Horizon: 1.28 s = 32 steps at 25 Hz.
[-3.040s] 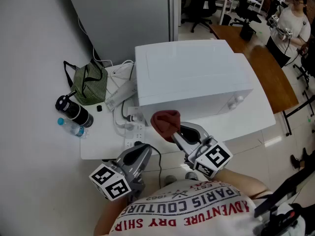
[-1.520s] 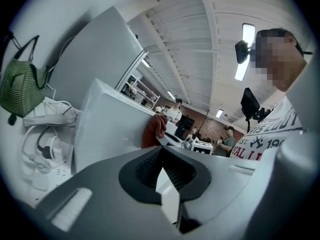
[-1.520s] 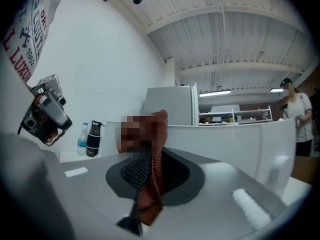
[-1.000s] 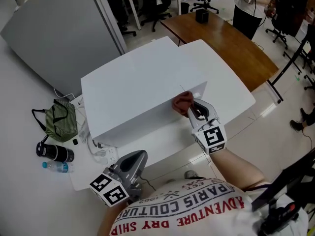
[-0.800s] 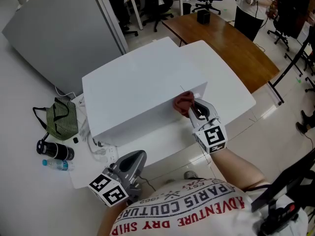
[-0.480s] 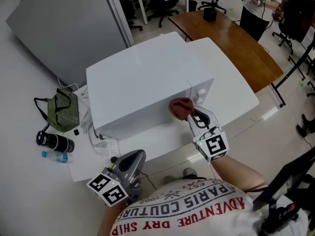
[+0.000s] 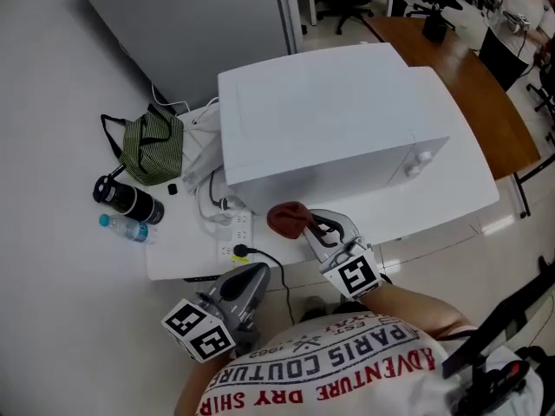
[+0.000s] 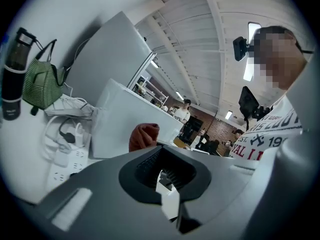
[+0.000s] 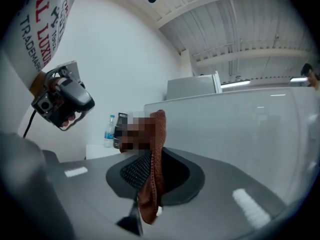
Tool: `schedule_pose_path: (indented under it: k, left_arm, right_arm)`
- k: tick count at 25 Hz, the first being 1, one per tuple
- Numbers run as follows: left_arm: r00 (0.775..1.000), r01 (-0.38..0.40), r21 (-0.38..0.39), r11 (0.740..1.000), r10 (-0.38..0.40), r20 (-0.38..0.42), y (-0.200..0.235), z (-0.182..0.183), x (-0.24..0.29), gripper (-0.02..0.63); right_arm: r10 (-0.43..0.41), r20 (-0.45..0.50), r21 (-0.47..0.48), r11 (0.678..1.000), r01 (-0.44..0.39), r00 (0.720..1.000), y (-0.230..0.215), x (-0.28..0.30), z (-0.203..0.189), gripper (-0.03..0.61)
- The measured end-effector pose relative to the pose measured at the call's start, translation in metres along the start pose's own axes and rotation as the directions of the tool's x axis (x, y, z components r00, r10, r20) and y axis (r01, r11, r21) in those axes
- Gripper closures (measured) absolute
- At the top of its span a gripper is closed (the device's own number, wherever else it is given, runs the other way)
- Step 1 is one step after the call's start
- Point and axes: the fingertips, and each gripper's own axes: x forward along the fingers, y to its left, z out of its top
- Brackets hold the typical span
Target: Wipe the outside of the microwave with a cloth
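Observation:
The white microwave (image 7: 329, 120) stands on a white table (image 7: 186, 254). A reddish-brown cloth (image 7: 286, 217) is clamped in my right gripper (image 7: 301, 226), low at the left end of the microwave's front face; whether it touches I cannot tell. In the right gripper view the cloth (image 9: 152, 174) hangs between the jaws with the microwave (image 9: 240, 129) just ahead. My left gripper (image 7: 250, 277) is held near my body below the table edge, shut and empty. The left gripper view shows the cloth (image 8: 144, 136) in front of the microwave (image 8: 125, 121).
A green striped bag (image 7: 156, 150), a black bottle (image 7: 128, 199) and a small water bottle (image 7: 124, 226) sit at the table's left. A power strip (image 7: 236, 230) with cables lies left of the microwave. A grey partition (image 7: 191, 16) stands behind, a wooden table (image 7: 486, 85) to the right.
My right gripper has carried the cloth from the knob side of the microwave's front leftward to its lower left end. The head view has swung round. The left gripper stayed put.

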Motion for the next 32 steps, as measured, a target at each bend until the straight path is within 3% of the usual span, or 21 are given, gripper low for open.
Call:
schedule_pose_path:
  k: [6, 14, 25, 32]
  left_arm:
    - [0.991, -0.129, -0.026, 0.991, 0.130, 0.039, 0.031, -0.004, -0.056, 0.609]
    - [0.975, -0.209, -0.058, 0.976, 0.212, 0.059, 0.048, -0.009, -0.082, 0.609]
    - [0.997, -0.083, 0.001, 0.997, 0.083, -0.001, 0.020, -0.001, -0.019, 0.609]
    - [0.998, 0.036, 0.017, 0.999, -0.035, -0.060, -0.008, -0.003, 0.041, 0.609]
  right_arm:
    - [0.145, -0.022, -0.051, 0.988, -0.146, 0.989, 0.060, 0.067, -0.024, 0.534]
    - [0.098, -0.059, -0.048, 0.994, -0.101, 0.993, 0.045, 0.092, -0.045, 0.534]
    - [0.004, -0.105, -0.057, 0.998, -0.010, 0.994, -0.014, 0.047, -0.054, 0.534]
    - [-0.140, -0.136, -0.036, 0.990, 0.137, 0.981, -0.087, -0.013, -0.059, 0.534]
